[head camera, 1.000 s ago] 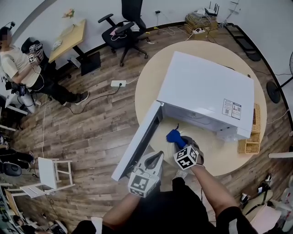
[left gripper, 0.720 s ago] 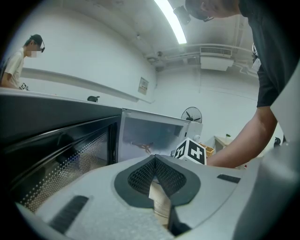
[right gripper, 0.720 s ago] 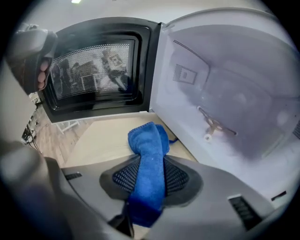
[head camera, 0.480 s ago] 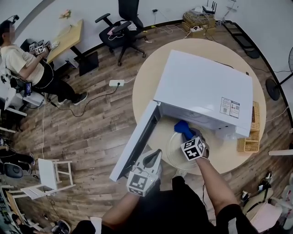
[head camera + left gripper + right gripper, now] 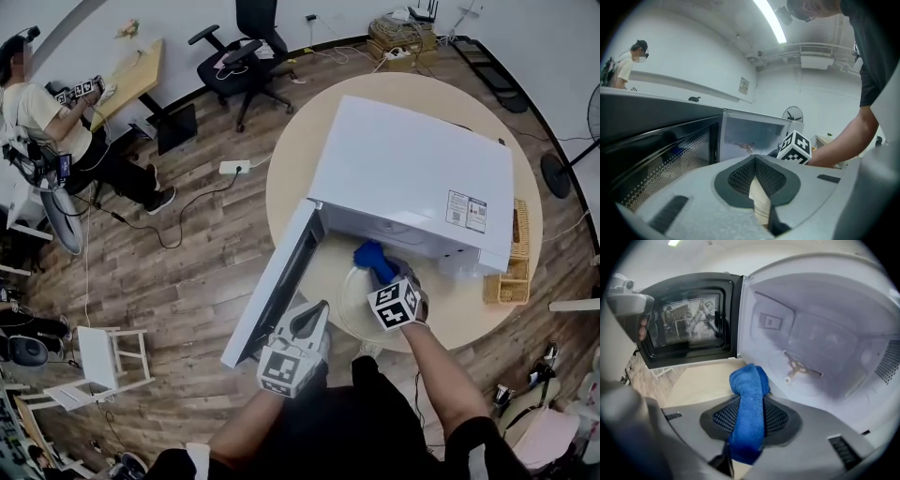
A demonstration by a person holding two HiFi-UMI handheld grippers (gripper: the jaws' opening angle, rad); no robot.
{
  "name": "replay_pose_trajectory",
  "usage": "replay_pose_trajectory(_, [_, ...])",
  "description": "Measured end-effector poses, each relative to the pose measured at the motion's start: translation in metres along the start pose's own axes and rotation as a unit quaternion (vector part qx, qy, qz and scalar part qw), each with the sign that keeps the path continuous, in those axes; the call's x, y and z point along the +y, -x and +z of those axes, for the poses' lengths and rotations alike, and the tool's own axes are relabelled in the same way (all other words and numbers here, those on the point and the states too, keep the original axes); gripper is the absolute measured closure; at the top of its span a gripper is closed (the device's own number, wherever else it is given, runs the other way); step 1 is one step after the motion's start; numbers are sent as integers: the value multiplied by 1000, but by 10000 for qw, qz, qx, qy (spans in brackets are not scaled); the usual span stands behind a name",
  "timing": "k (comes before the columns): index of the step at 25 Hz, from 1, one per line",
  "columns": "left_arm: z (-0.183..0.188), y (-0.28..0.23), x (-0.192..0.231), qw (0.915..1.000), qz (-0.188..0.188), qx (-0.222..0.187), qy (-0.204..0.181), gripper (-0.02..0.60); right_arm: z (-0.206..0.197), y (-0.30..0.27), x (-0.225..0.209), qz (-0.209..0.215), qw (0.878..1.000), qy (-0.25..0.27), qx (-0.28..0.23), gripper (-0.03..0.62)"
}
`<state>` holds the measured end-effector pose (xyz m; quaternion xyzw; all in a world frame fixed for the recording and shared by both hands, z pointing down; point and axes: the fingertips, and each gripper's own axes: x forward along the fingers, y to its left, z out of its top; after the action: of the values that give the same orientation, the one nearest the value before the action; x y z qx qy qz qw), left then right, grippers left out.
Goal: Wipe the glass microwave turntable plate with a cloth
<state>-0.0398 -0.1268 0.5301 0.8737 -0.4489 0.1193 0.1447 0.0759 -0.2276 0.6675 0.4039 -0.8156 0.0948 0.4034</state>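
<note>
The glass turntable plate [image 5: 354,300] lies flat on the round table, just in front of the open white microwave [image 5: 412,178]. My right gripper [image 5: 382,270] is over the plate's far side, shut on a blue cloth [image 5: 372,255] [image 5: 749,411] that sticks out past its tips toward the cavity. The cavity [image 5: 820,338] holds only the bare turntable coupler [image 5: 798,367]. My left gripper [image 5: 309,319] [image 5: 754,158] hovers near the table's front edge beside the door, shut with nothing in it. The right gripper's marker cube [image 5: 794,147] shows ahead of it.
The microwave door [image 5: 272,281] [image 5: 689,319] swings out to the left past the table edge. A wicker basket [image 5: 508,272] stands on the round table [image 5: 300,159] to the microwave's right. A person [image 5: 42,122] sits far left; an office chair [image 5: 239,56] and a white stool [image 5: 98,356] stand on the floor.
My right gripper has carried the blue cloth right and farther across the plate toward the microwave opening. The left gripper has stayed where it was.
</note>
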Motion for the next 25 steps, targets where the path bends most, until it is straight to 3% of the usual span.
replay_pose_trajectory(6, [2,3,-6,9999,-116,-27,-9,575,7,31,54,502,9974,479,-217,471])
replay_pose_trajectory(15, [0,7,-5,9999,-127,3,-52,575,-28,42,132,1308,9884,776,20,473])
replay_pose_trajectory(20, [-4,8,-8,9999,-138,41,-47,575,-41,34,135,1336,9883,718,141,473])
replay_pose_trajectory(25, [-5,7,-11,9999,-147,33,-34,575,-43,30,116,1107,9914,675,165,473])
